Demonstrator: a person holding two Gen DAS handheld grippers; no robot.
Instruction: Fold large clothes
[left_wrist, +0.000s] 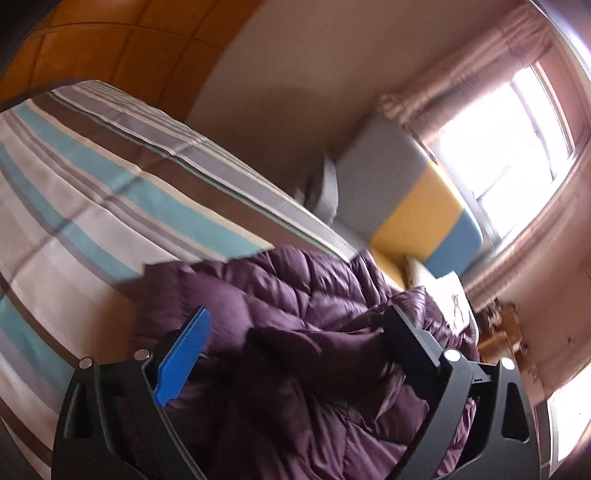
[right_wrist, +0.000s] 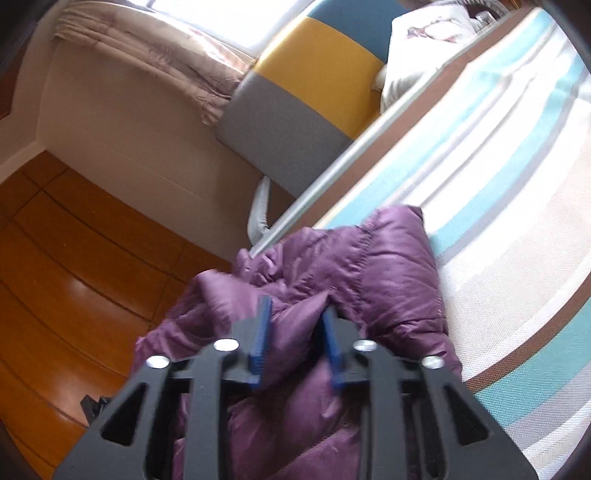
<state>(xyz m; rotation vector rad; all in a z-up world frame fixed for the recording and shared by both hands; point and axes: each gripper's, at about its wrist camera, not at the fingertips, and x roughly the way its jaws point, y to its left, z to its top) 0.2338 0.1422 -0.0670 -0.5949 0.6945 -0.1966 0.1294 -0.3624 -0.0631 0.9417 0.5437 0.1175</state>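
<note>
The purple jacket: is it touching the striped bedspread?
Touching. The left wrist view shows the purple jacket lying directly on the striped bedspread, no gap.

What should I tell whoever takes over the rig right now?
Left claw: open wide over the purple jacket, gripping nothing.
Right claw: partly open, a jacket fold between its pads; whether they press it is unclear.
The jacket lies bunched near the edge of the striped bed.
Done: jacket is on the bed.
Left: spread it flat, fold it.
</note>
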